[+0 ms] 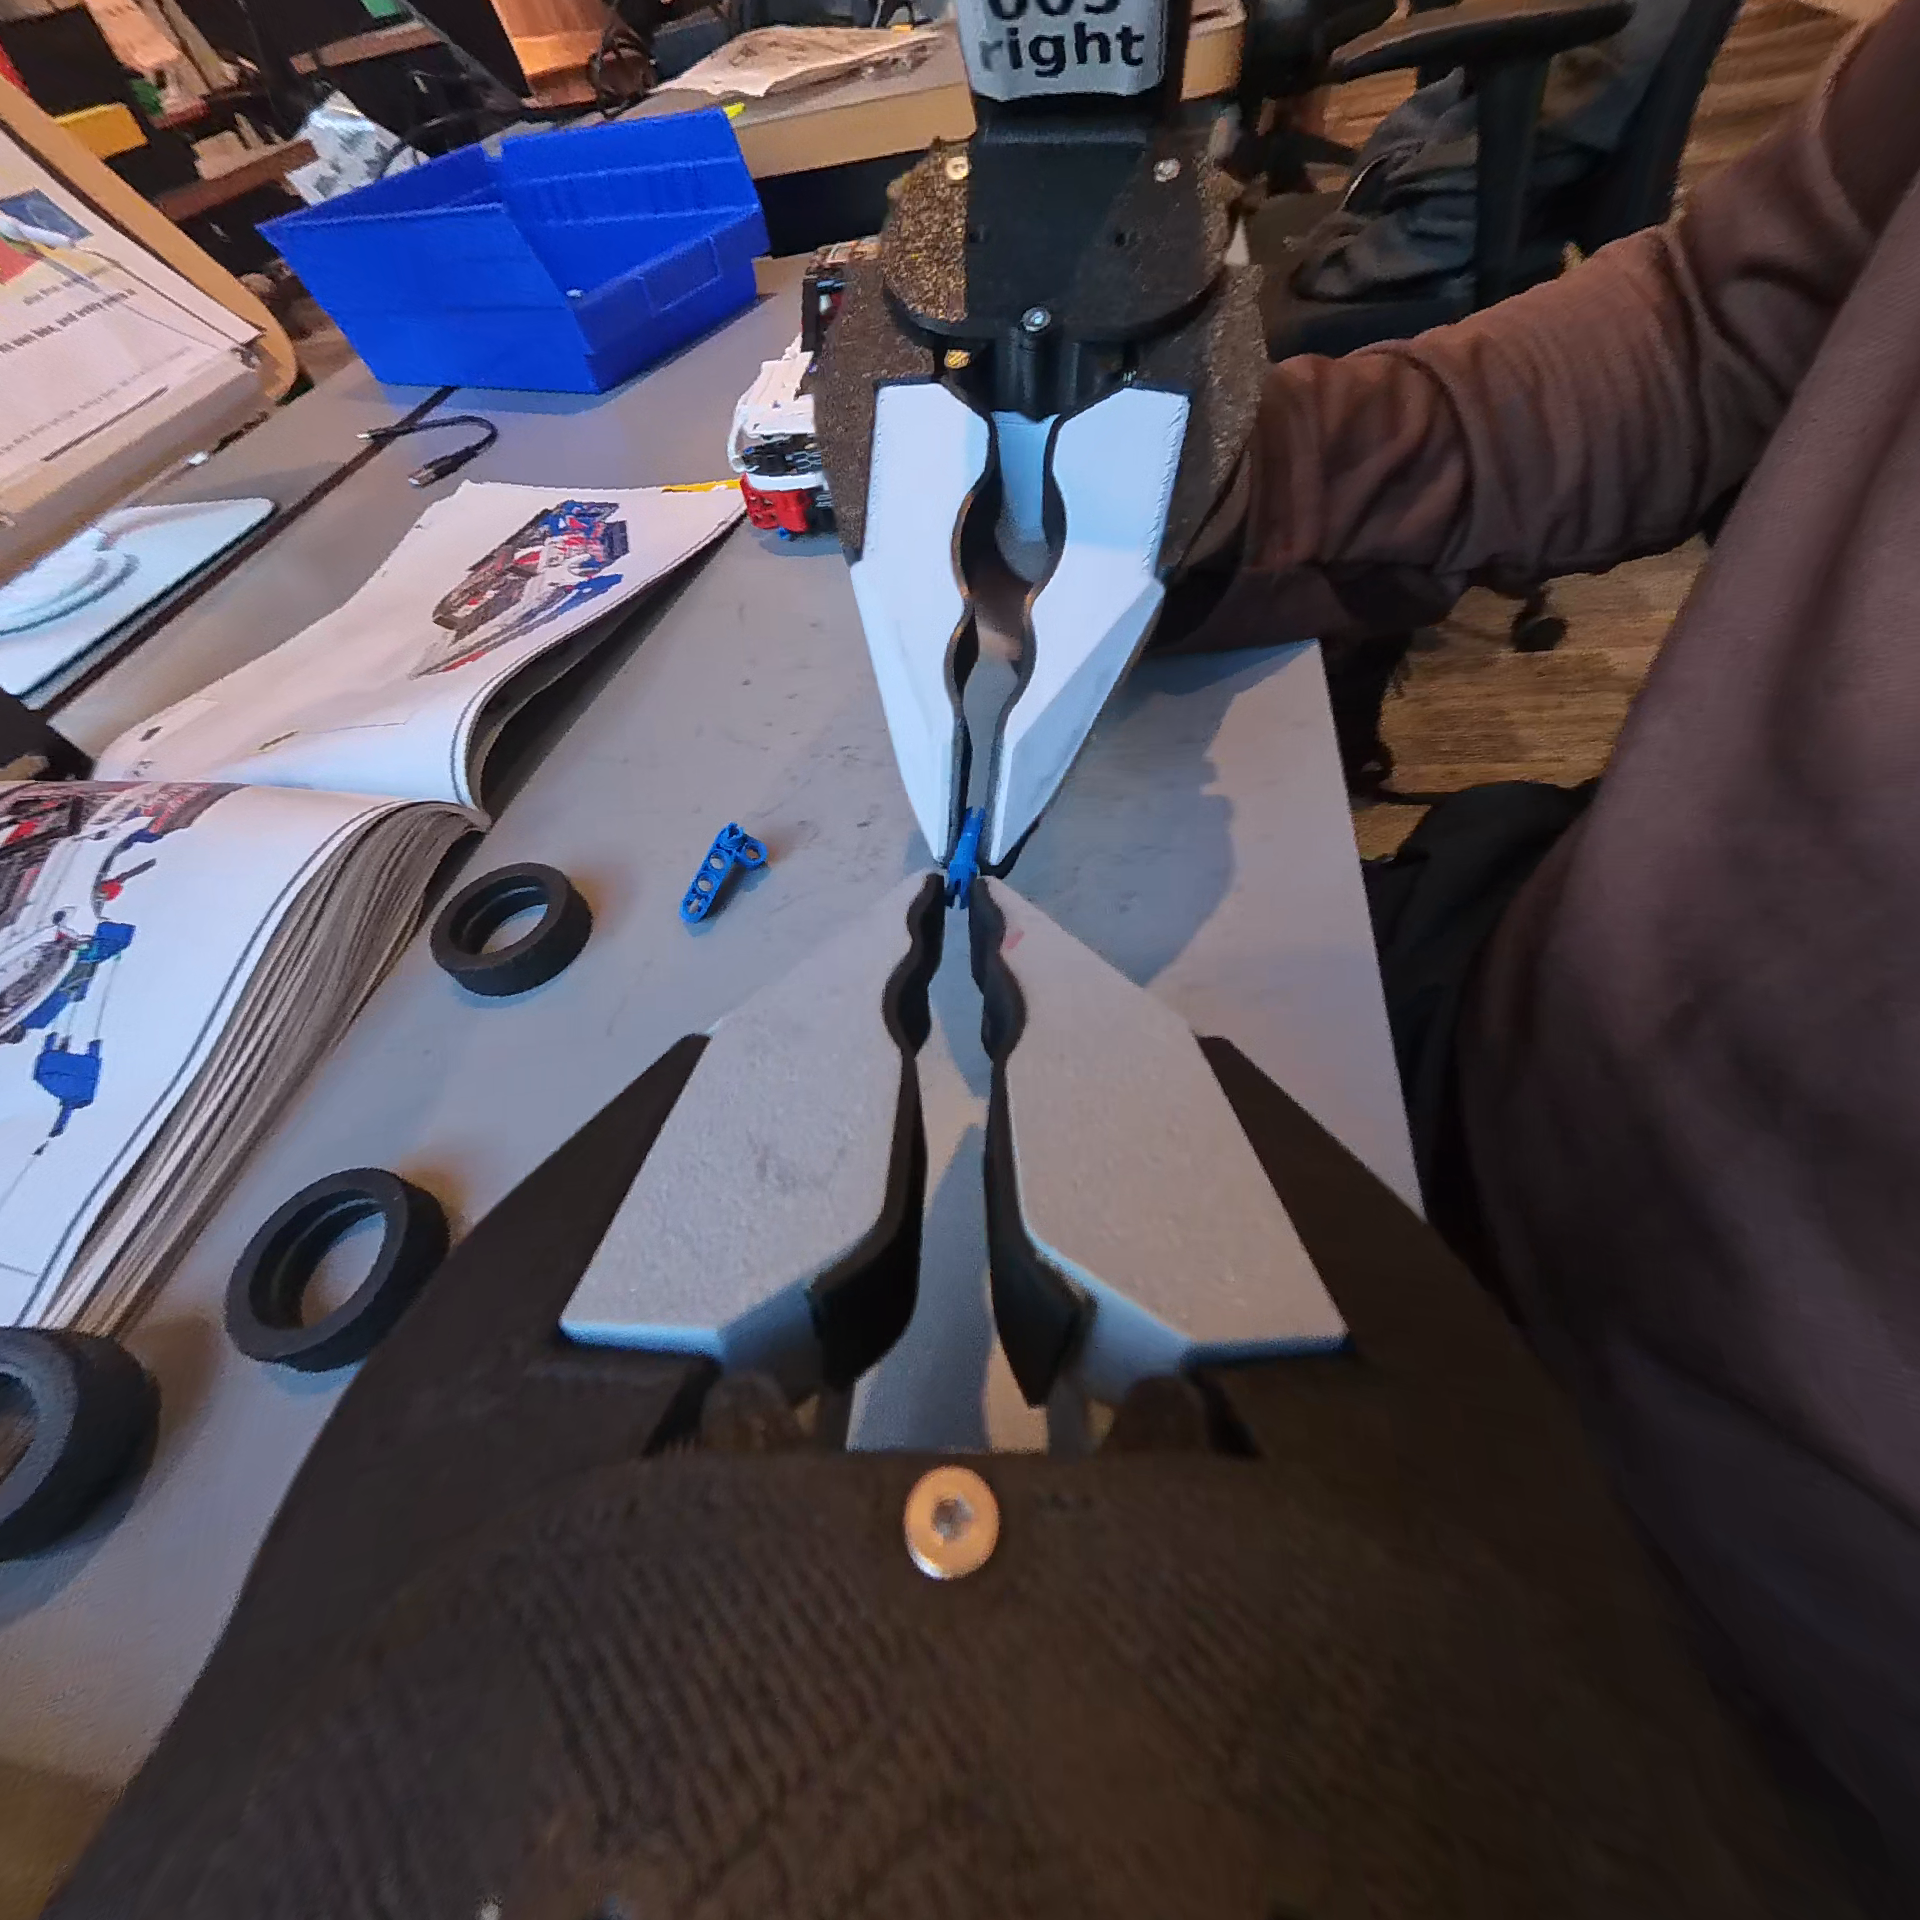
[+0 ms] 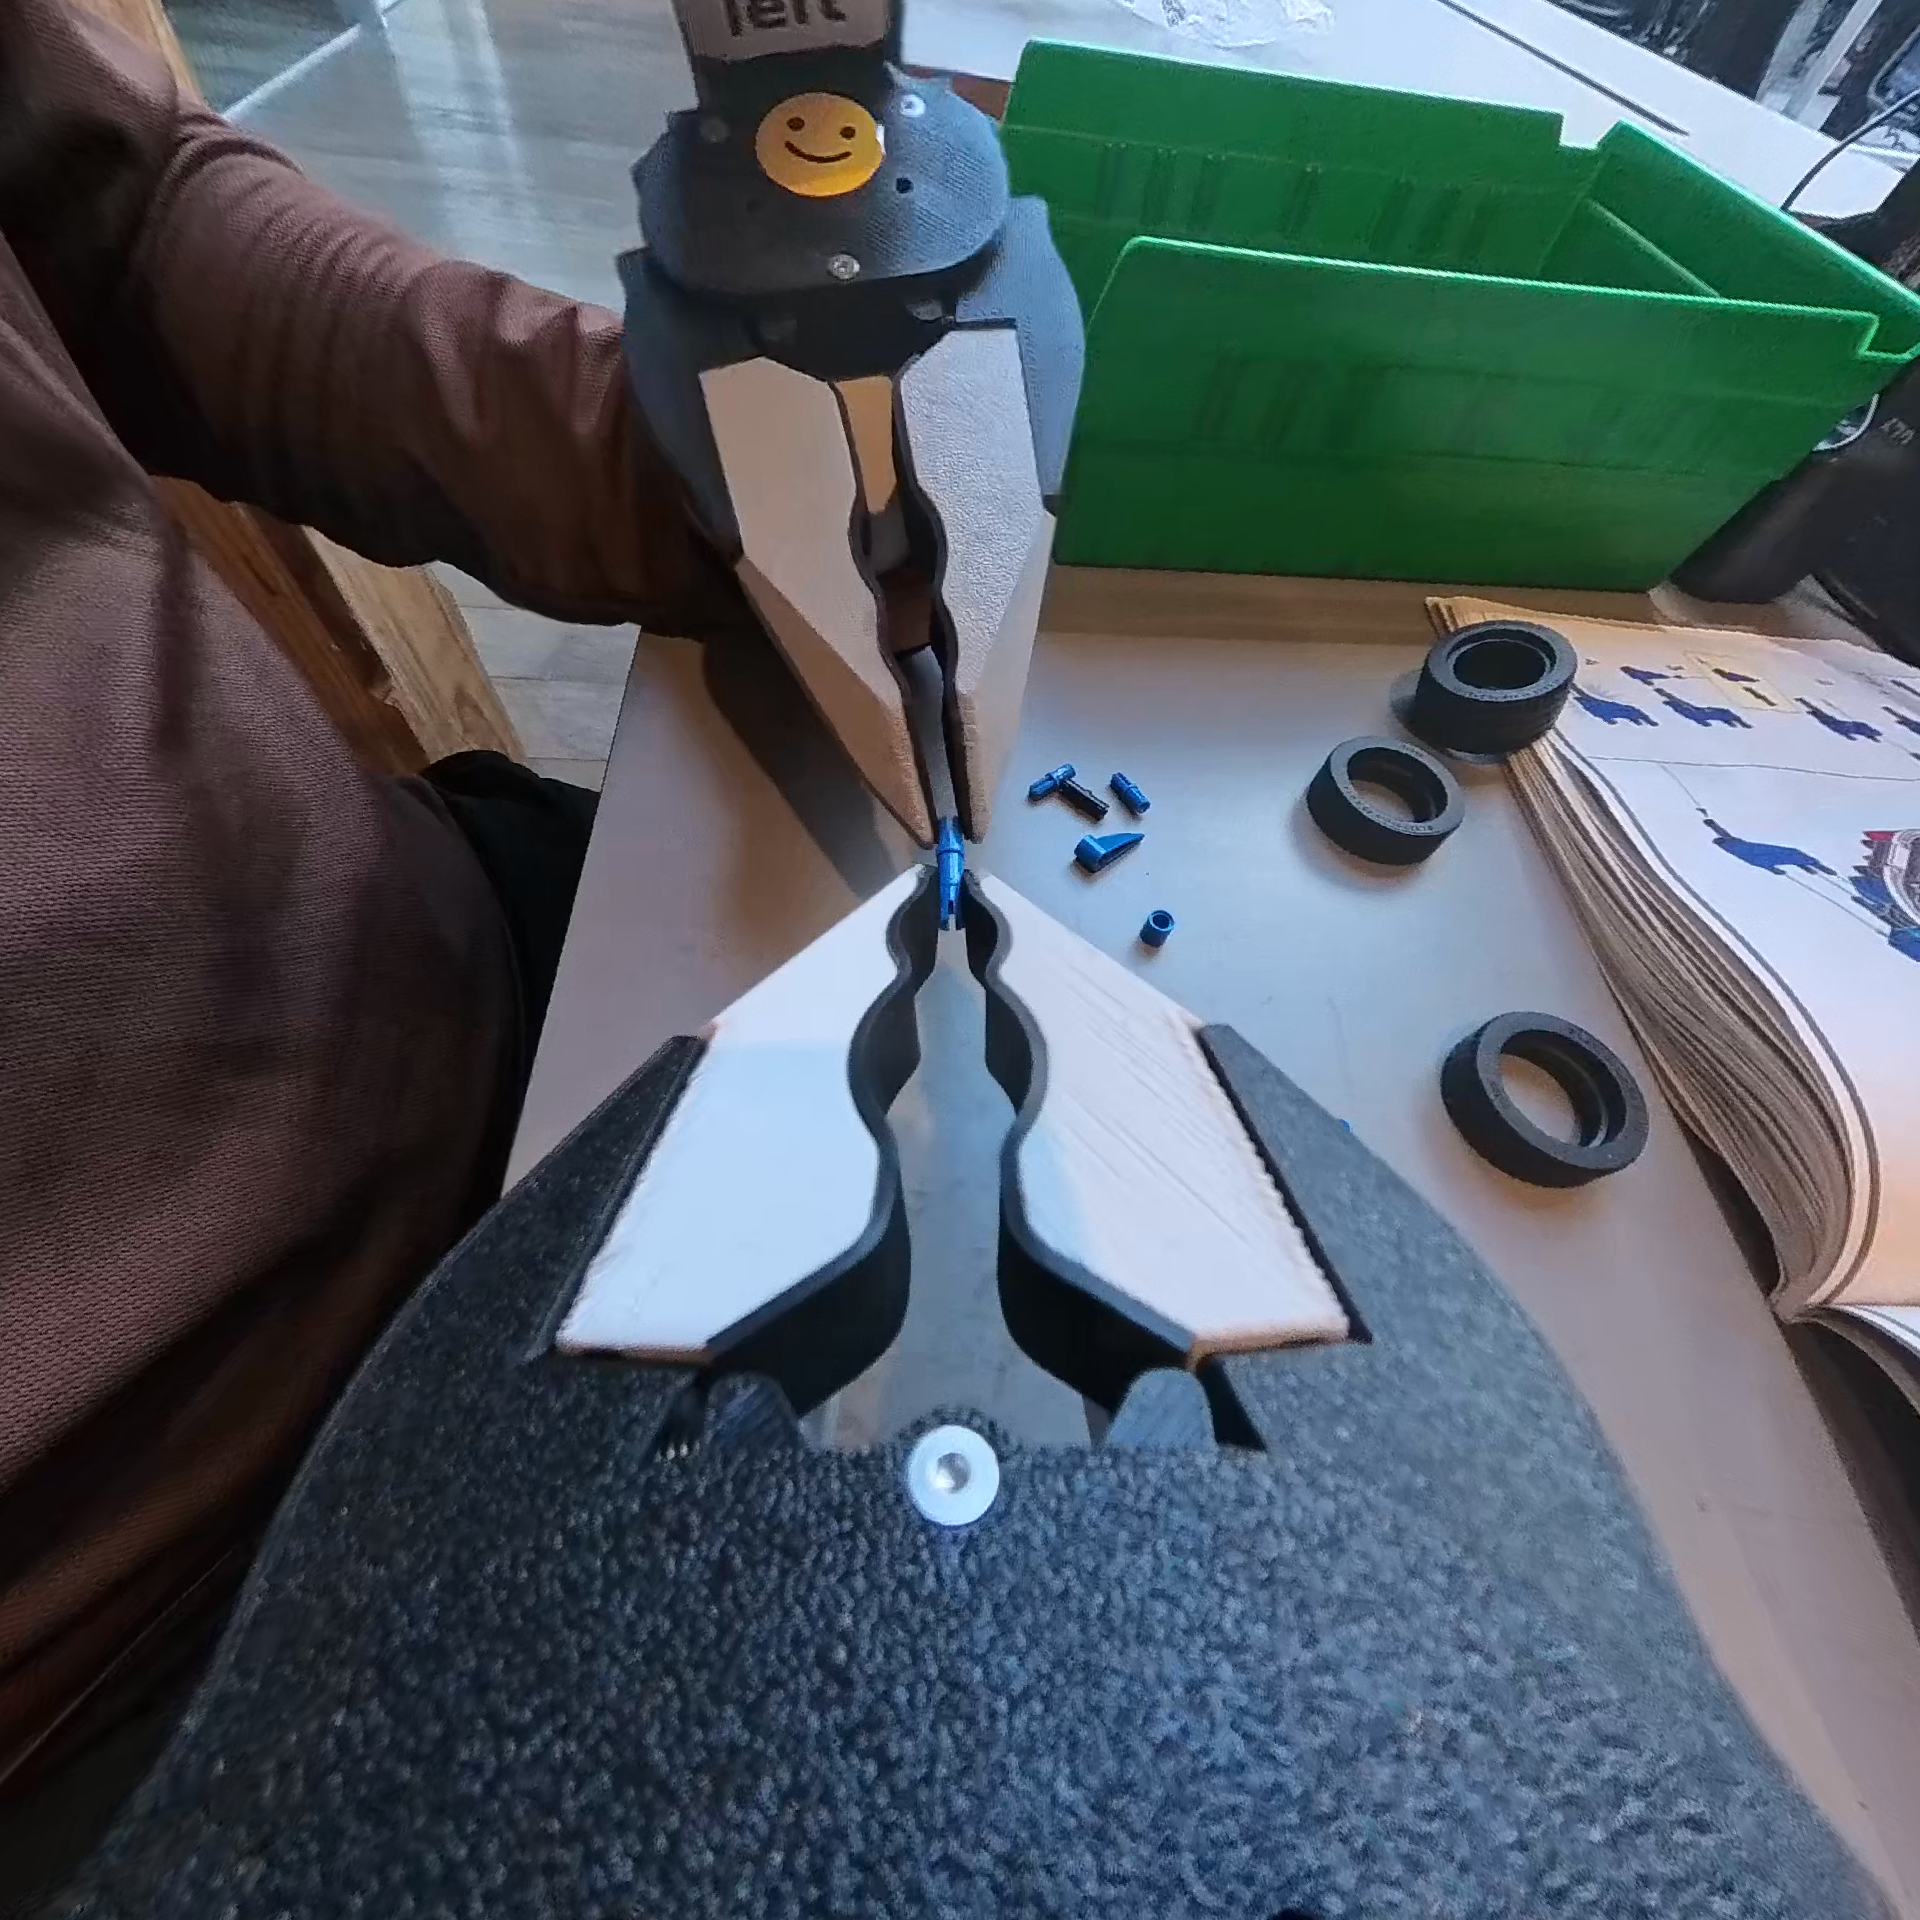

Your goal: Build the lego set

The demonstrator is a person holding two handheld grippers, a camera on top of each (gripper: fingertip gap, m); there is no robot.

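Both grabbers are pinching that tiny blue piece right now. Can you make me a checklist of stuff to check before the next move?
1. Left gripper shut on the blue pin: ok.
2. Right gripper shut on the same pin: ok.
3. Grippers lined up tip to tip: ok.
4. Whether the pin is one piece or two being pushed together: cannot tell.
5. Pin held above the table, not resting on it: ok.
6. Next parts in sight, blue beam and loose blue pieces beside the tyres: ok.
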